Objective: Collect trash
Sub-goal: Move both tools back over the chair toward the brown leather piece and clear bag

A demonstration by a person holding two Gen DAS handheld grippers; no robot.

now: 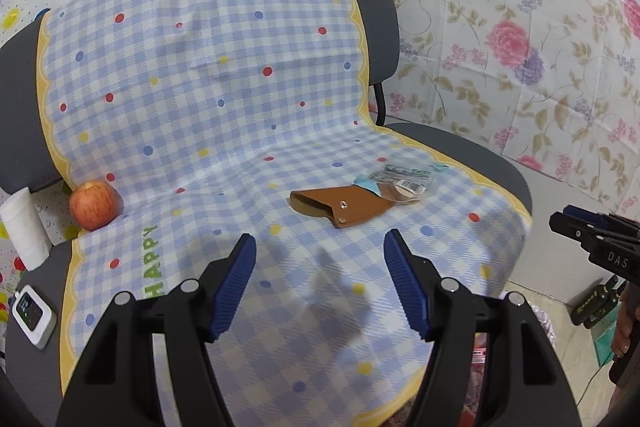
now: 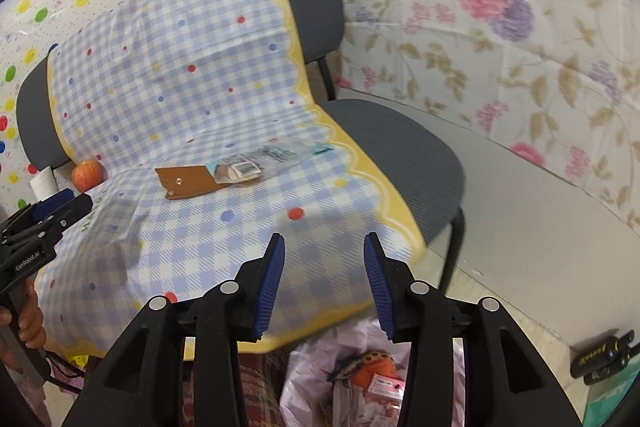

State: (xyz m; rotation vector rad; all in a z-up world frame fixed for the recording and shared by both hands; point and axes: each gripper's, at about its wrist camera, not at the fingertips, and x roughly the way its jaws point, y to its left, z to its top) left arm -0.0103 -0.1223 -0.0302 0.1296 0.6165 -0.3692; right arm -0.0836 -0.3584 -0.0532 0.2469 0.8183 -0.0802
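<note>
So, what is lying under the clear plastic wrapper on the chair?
One end of the clear plastic wrapper rests on the brown leather pouch; the rest lies on the checked cloth. The covered tip of the pouch is hidden.

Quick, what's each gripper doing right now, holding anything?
Left gripper: jaws open, holding nothing, above the checkered cloth.
Right gripper: jaws open, holding nothing, above the cloth's front edge.
</note>
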